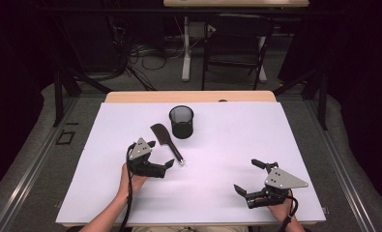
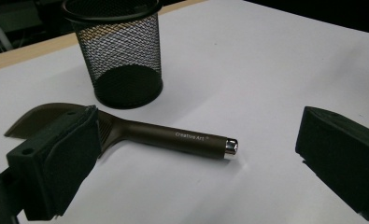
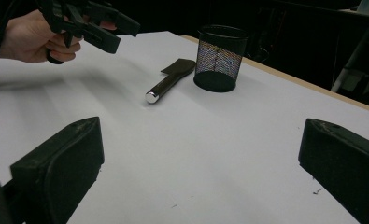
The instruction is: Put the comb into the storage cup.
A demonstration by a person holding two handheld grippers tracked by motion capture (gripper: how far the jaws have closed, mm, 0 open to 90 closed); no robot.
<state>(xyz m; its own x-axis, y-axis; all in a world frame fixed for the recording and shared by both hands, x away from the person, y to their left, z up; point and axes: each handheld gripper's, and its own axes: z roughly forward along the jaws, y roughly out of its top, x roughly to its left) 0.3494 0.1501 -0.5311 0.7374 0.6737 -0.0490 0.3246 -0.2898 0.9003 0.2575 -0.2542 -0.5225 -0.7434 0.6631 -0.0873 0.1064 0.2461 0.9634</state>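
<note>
Left gripper (image 1: 160,153) jaws wide apart, empty, just above brush (image 1: 167,141) handle. Brush lies flat on desk (image 1: 256,130), just beside mesh cup (image 1: 181,121). Right gripper (image 1: 249,175) also gaping, empty, well apart from brush.

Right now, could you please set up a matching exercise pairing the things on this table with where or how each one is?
Things:
1. black mesh cup
2. dark brown flat scraper with a chrome-capped handle
3. left gripper
4. right gripper

States:
A. open, near the table's front right
B. lying flat beside the cup
C. standing upright, empty
D. open, close to the scraper's handle

Pairs: 1-C, 2-B, 3-D, 4-A
</note>
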